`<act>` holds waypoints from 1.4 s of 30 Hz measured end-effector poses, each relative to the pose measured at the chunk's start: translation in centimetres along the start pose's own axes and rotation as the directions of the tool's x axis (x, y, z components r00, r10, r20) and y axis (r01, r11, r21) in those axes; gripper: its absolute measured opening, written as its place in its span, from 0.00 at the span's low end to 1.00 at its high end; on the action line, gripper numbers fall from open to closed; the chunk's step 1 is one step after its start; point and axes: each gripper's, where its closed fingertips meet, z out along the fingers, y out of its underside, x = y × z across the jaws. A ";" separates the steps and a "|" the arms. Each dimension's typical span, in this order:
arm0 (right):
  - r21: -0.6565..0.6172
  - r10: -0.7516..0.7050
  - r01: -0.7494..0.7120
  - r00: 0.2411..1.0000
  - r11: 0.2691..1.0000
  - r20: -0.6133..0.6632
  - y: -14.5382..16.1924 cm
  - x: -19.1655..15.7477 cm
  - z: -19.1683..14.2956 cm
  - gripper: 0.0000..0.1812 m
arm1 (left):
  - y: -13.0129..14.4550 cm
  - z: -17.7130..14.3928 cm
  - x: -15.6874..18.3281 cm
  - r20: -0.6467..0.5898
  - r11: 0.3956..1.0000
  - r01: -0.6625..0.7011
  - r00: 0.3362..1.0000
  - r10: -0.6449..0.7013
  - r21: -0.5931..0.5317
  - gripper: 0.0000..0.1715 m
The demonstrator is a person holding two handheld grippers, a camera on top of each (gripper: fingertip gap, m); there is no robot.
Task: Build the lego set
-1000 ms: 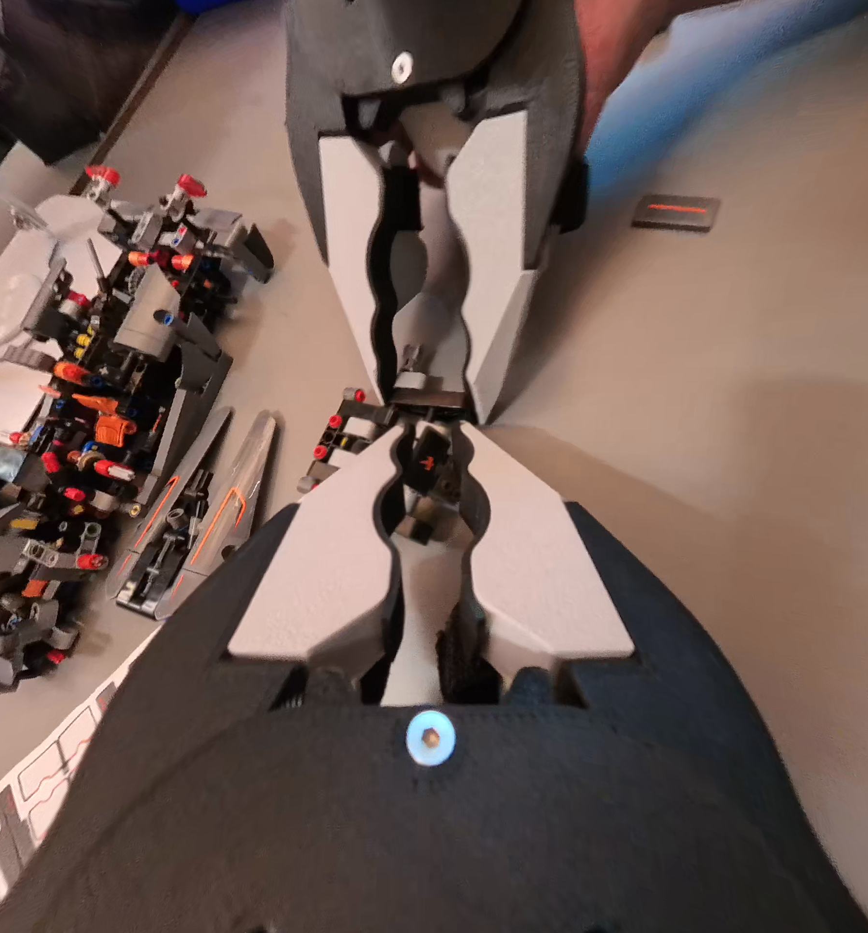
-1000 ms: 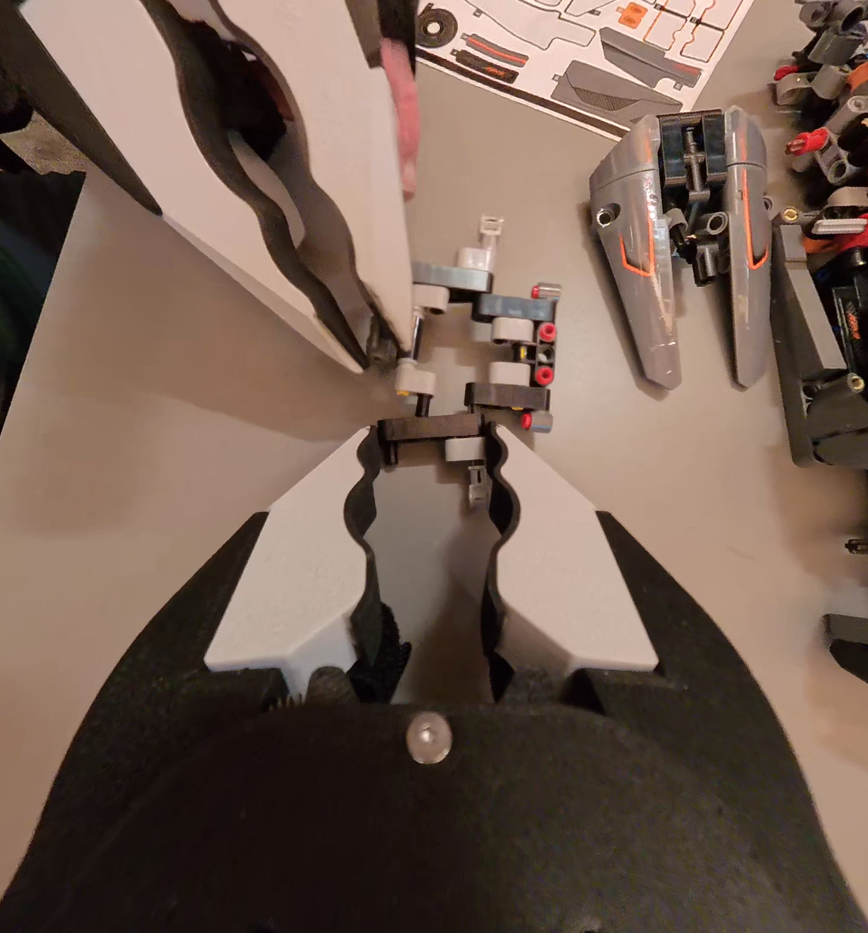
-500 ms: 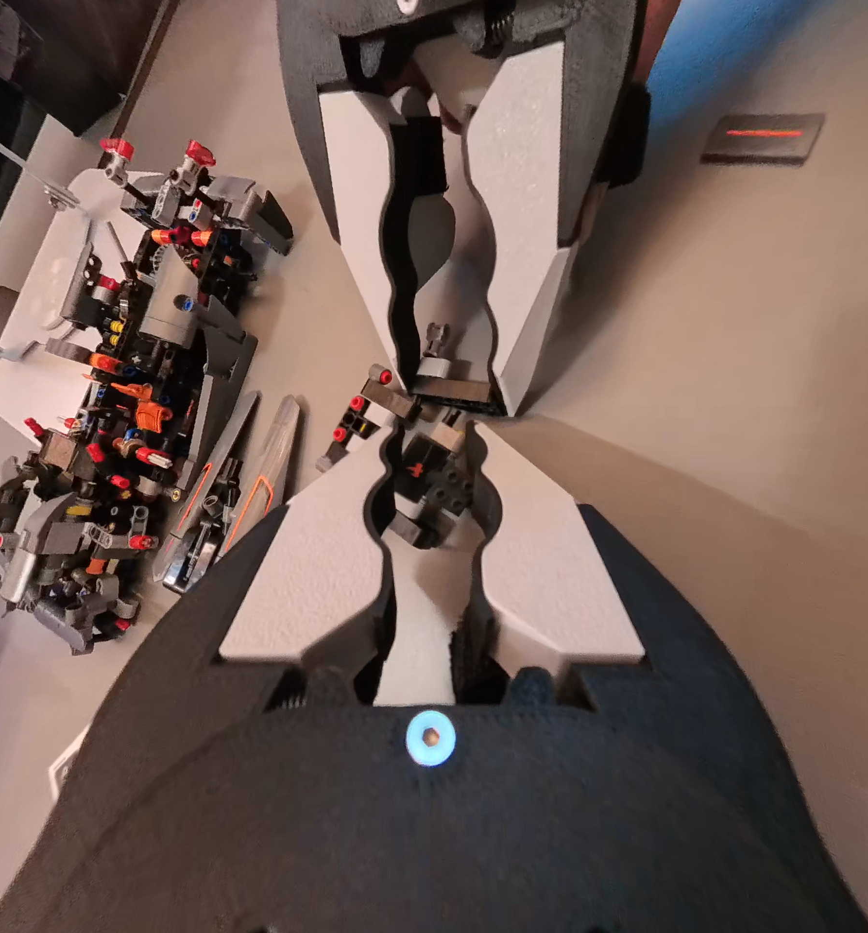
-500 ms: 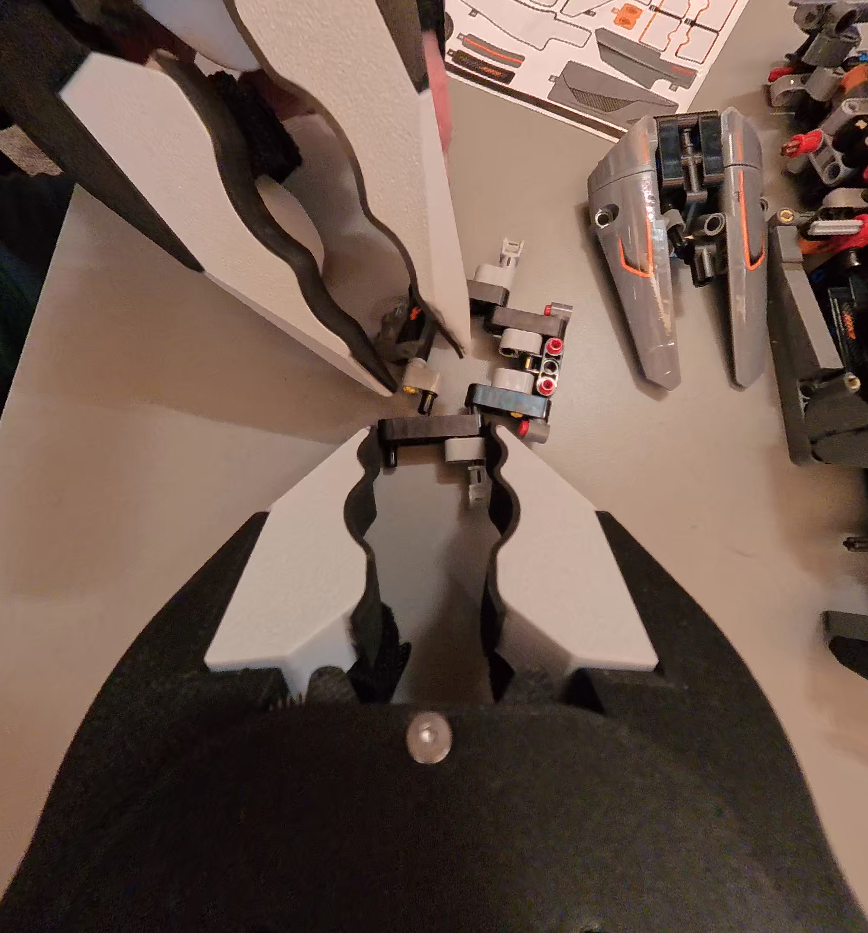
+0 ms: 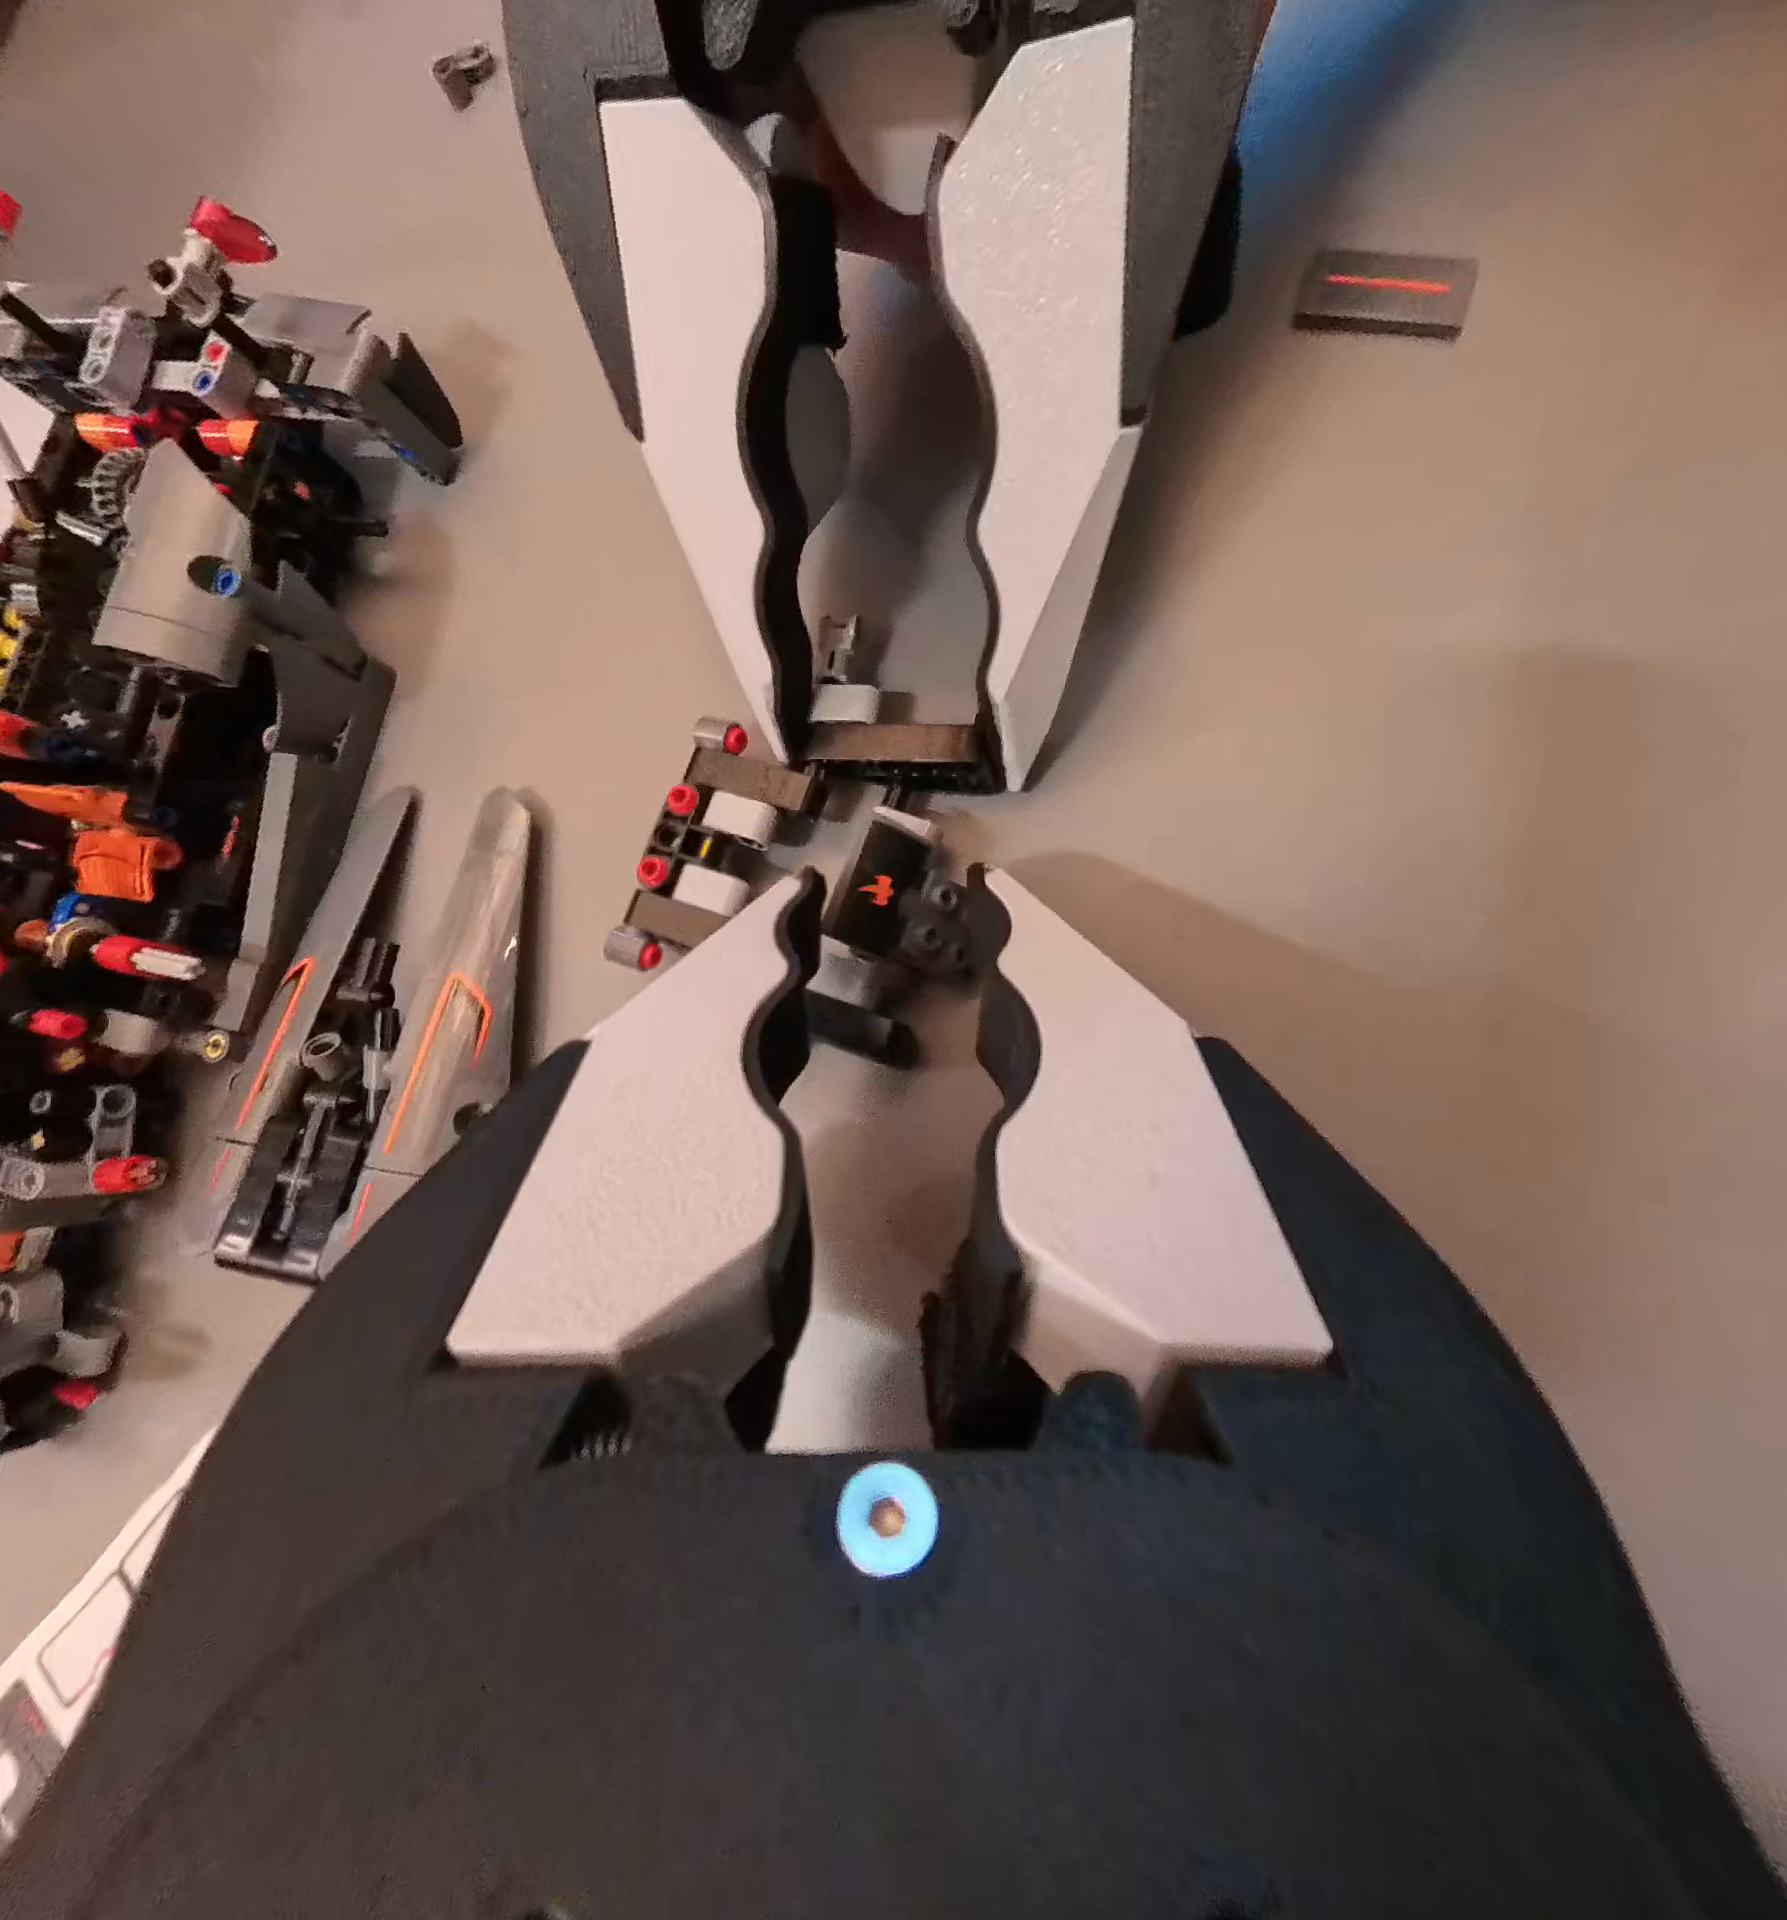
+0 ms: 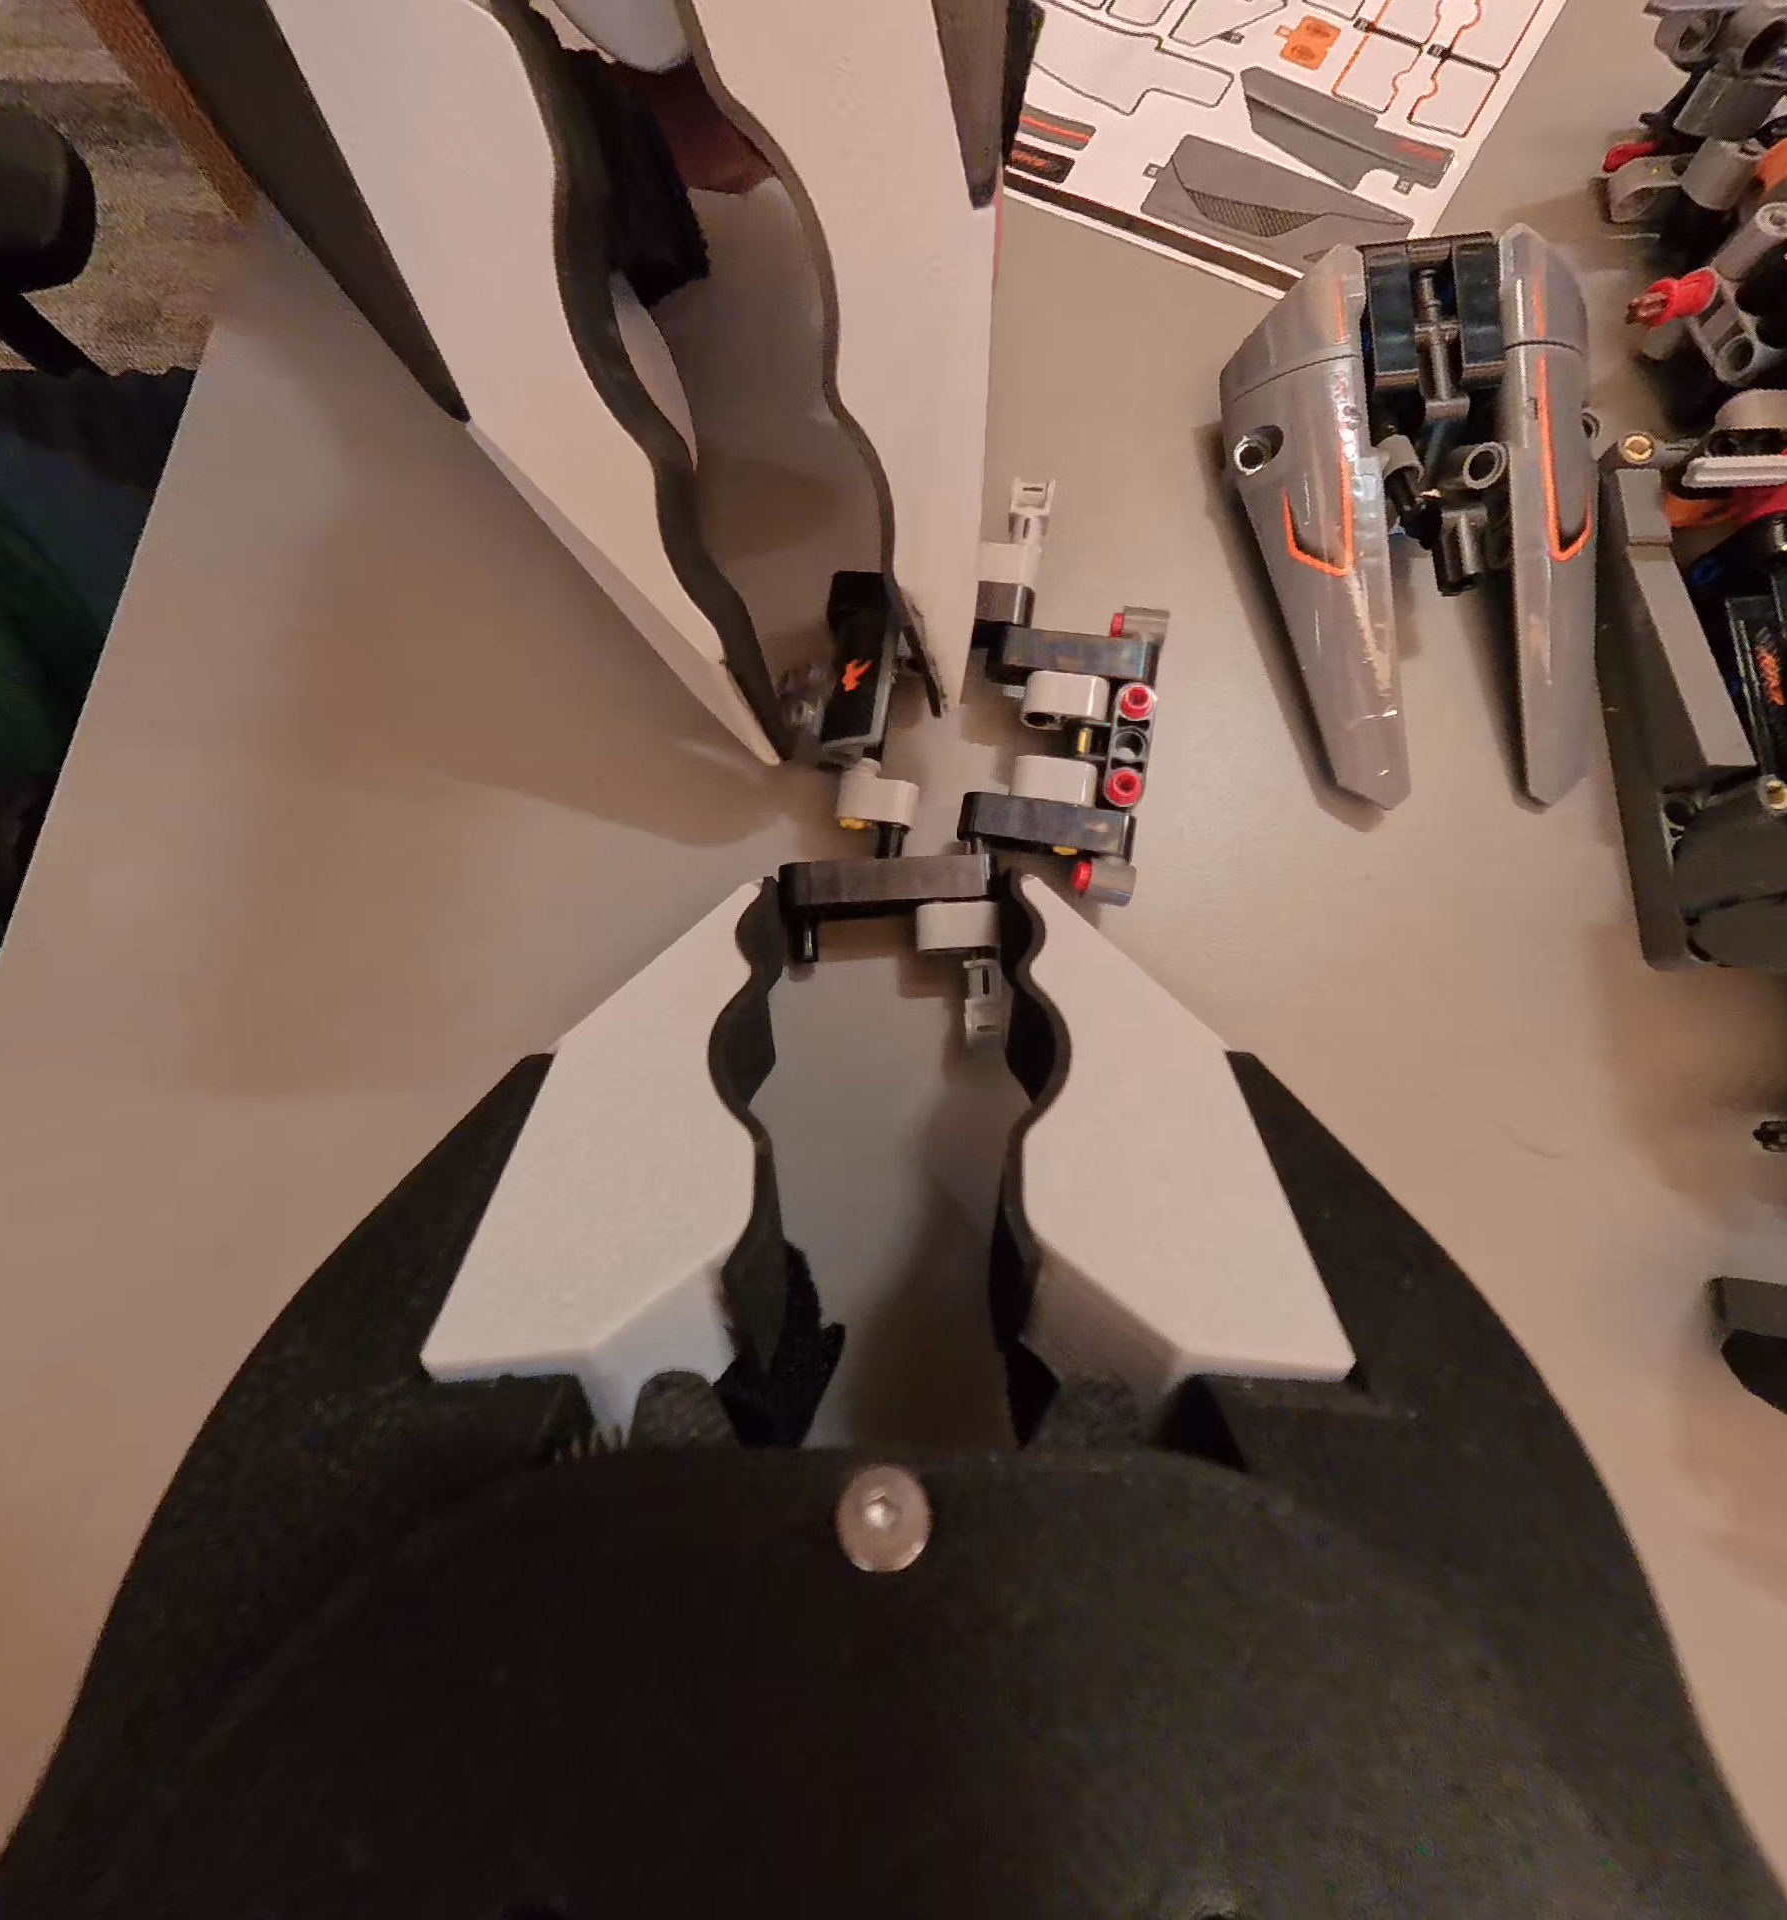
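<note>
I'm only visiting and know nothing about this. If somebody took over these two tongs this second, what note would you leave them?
Left tongs: shut on a small black block with an orange mark.
Right tongs: shut on the black beam at the end of the small frame, which lies on the table.
Done: the large chassis and the grey twin-panel piece lie built to one side, beside the sticker sheet.
Left: seat the block on the frame (not clearly joined yet), then add the loose sections to the chassis.

Small subassembly (image 6: 1060, 748) between twin-panel piece (image 6: 1408, 499) and left hand-held gripper (image 6: 847, 717).
</note>
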 end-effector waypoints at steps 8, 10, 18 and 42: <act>0.001 -0.002 0.002 1.000 1.000 -0.012 0.0 0.1 0.0 0.22 | -0.2 0.3 -0.2 -0.031 0.997 0.072 0.997 -0.071 0.032 0.13; 0.003 -0.004 0.004 1.000 1.000 -0.010 0.0 0.0 0.1 0.22 | -0.3 0.3 -0.3 -0.036 0.992 0.110 0.993 -0.108 0.059 0.13; 0.005 0.011 -0.011 1.000 1.000 -0.010 -0.1 0.2 0.0 0.22 | -0.6 0.1 -0.8 -0.008 0.975 0.170 0.985 -0.171 0.146 0.05; -0.009 -0.014 0.014 0.999 1.000 0.030 0.1 0.4 -0.1 0.24 | 2.0 0.3 -1.8 0.014 0.982 0.187 0.982 -0.188 0.029 0.42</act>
